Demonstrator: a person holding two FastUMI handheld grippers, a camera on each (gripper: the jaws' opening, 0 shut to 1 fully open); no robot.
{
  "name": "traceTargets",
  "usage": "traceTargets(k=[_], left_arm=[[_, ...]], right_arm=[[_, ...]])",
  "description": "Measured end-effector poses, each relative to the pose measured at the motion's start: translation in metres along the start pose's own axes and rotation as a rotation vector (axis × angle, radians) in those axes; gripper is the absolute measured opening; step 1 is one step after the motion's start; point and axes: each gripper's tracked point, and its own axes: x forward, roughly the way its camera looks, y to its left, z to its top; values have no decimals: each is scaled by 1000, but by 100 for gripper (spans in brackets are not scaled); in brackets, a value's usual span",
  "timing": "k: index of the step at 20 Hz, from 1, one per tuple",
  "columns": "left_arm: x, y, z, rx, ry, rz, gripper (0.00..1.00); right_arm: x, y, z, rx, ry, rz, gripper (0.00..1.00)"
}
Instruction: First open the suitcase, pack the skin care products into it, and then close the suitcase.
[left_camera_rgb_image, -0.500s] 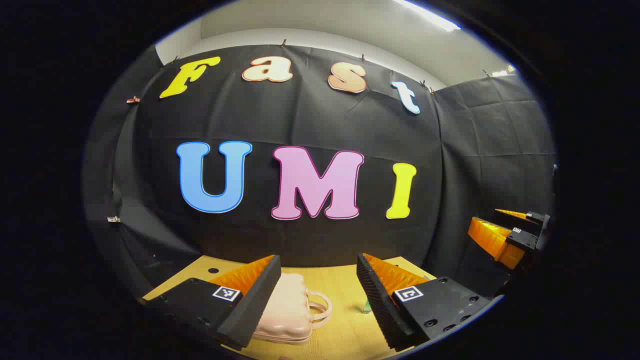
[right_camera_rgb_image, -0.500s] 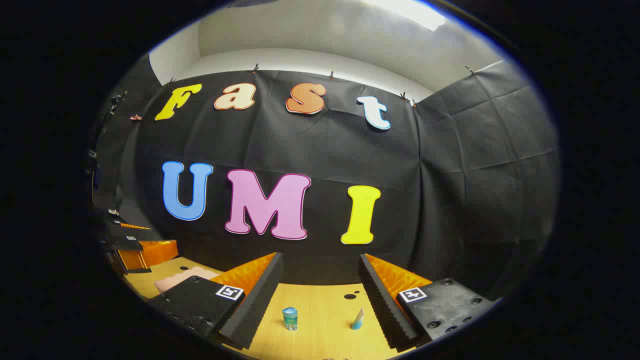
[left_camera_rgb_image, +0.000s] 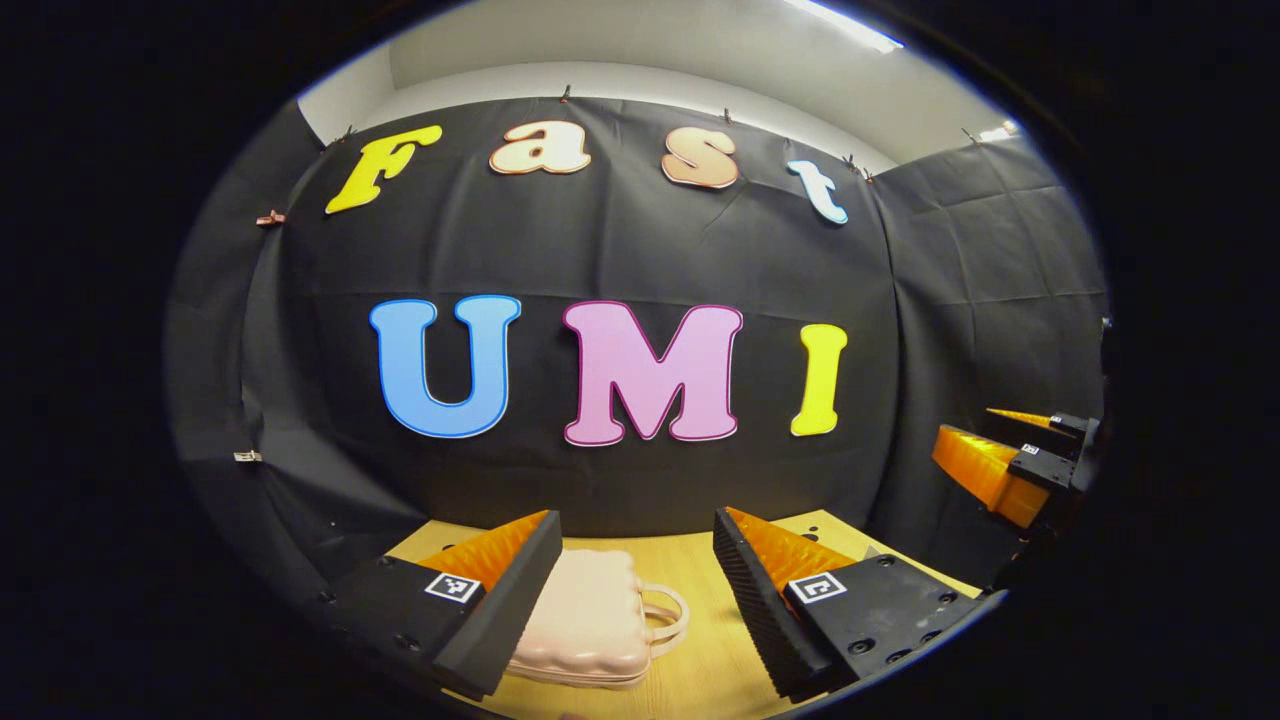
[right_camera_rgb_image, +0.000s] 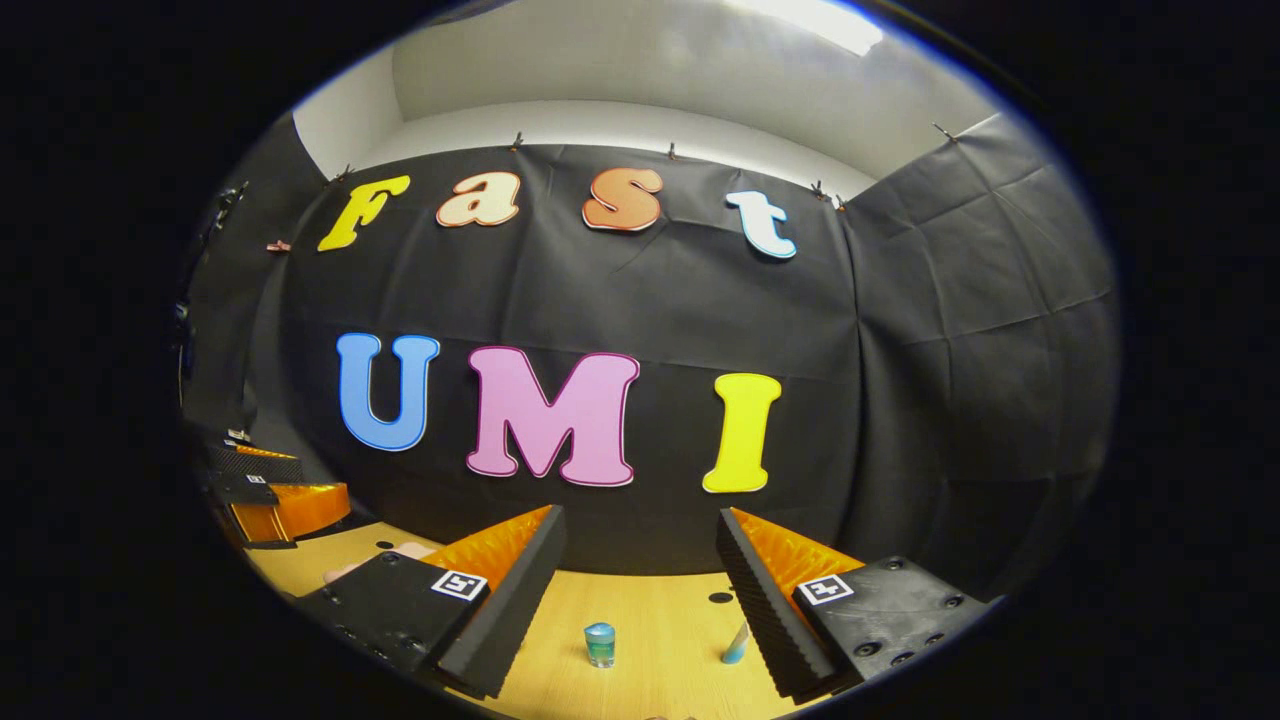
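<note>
A small pale pink suitcase (left_camera_rgb_image: 590, 620) with a loop handle lies closed on the wooden table (left_camera_rgb_image: 700, 650), just beyond my left gripper (left_camera_rgb_image: 637, 530), which hangs open above it with nothing between its fingers. Far right in the left gripper view, the right gripper (left_camera_rgb_image: 1010, 455) floats in the air. In the right gripper view, a small blue-green jar (right_camera_rgb_image: 600, 644) stands on the table between the open fingers of my right gripper (right_camera_rgb_image: 640, 528), well ahead of them. A blue tube (right_camera_rgb_image: 735, 645) stands beside the right finger. The left gripper (right_camera_rgb_image: 270, 495) shows far left, with a sliver of the suitcase (right_camera_rgb_image: 345, 570).
The black cloth wall closes the back and right side of the table. Small dark holes (right_camera_rgb_image: 720, 597) dot the tabletop near its far edge. Bare wood (right_camera_rgb_image: 660, 620) lies between the jar and the tube.
Both views have shifted slightly: the suitcase sits a bit more to the right in the left gripper view, and the jar and tube have moved right in the right gripper view. Both grippers stay open.
</note>
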Motion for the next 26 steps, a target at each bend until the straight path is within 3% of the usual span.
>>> traceTargets(k=[3,8,13,18,26], left_arm=[[-10,18,10,63,3,56,96],[-47,50,15,-34,-5,115,96],[-62,46,8,-42,3,50,96],[2,-10,-34,-67,97,-63,96],[136,-67,-189,-34,452,-107,96]], right_arm=[[4,14,-10,-7,45,33,96],[-2,42,-7,-4,75,62,96],[-14,45,13,-36,13,33,96],[-22,16,8,-94,-8,-3,96],[23,-47,-54,-90,66,1,96]])
